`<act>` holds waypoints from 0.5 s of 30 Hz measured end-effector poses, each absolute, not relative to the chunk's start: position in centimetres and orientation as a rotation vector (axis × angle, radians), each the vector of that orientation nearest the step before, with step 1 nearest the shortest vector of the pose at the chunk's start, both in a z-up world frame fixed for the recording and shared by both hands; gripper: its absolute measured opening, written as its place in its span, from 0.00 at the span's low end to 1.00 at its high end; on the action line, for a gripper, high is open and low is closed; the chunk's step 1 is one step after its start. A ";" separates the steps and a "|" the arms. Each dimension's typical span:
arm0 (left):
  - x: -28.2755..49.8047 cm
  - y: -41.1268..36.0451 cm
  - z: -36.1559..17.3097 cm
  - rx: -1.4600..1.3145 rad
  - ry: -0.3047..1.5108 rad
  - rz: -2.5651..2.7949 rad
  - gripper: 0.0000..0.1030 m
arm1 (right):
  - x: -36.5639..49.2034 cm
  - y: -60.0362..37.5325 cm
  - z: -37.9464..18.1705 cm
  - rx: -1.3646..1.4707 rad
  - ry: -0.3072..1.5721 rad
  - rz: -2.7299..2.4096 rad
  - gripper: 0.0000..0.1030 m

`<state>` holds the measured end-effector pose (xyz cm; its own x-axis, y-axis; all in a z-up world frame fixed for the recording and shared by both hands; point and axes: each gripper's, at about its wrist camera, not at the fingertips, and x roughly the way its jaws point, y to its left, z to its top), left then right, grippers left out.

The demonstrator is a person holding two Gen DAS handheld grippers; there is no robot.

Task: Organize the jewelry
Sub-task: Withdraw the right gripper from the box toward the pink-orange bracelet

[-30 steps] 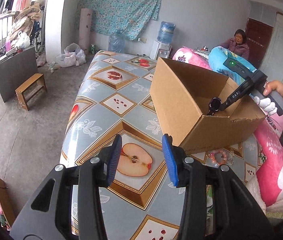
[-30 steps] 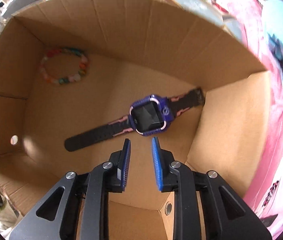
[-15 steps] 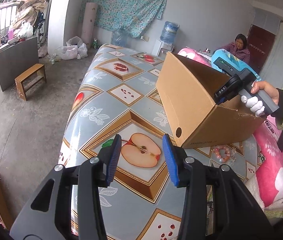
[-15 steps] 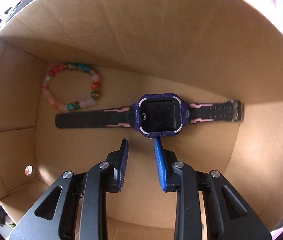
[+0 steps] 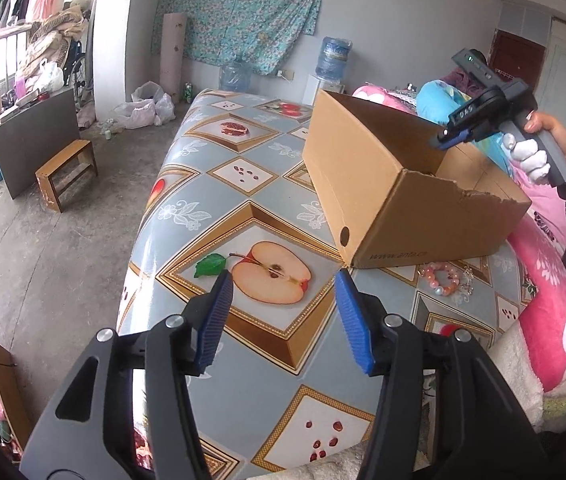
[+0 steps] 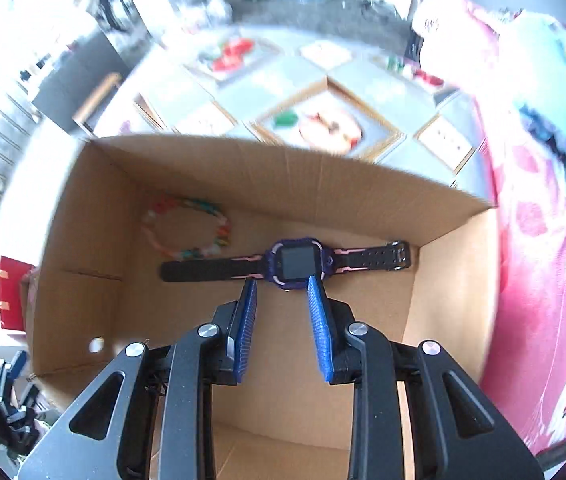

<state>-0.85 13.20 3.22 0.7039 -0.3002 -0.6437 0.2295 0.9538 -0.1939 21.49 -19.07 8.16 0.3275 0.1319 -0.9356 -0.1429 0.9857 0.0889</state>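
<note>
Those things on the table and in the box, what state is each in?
Brown cardboard box: open-topped, upright.
Purple smartwatch: flat inside box, unheld.
Multicoloured bead bracelet: inside box.
Pink bead bracelet: on table, outside box.
Left gripper: opening, empty.
Right gripper: open, empty.

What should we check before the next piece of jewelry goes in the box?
1. Watch lying flat in the cardboard box: ok.
2. Colorful bead bracelet in the box too: ok.
3. Right gripper empty, above the box: ok.
4. Left gripper jaws opening, nothing between them: ok.
5. Pink bead bracelet on the table, outside the box: not ok.
6. Other pieces left over: cannot tell.
</note>
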 end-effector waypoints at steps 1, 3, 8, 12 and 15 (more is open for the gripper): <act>-1.3 12.7 3.3 -0.093 0.733 -0.304 0.50 | 20.1 -19.4 9.5 0.001 1.177 0.202 0.26; -2.1 11.5 3.3 -0.081 0.736 -0.326 0.52 | 17.6 -20.6 11.5 0.018 1.085 0.245 0.30; -3.1 8.1 2.5 -0.053 0.777 -0.374 0.54 | 10.8 -21.3 15.9 0.042 0.892 0.354 0.36; -3.3 4.9 2.3 -0.014 0.783 -0.421 0.54 | 5.4 -23.0 14.7 0.104 0.864 0.406 0.38; -2.7 2.8 2.8 0.010 0.754 -0.445 0.54 | 3.3 -22.7 11.3 0.119 0.907 0.399 0.38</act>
<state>-2.73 2.80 2.84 0.6407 -0.3872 -0.6630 0.3941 0.9069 -0.1488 3.27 -22.69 11.27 0.5487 0.3857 -0.7418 -0.2865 0.9202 0.2665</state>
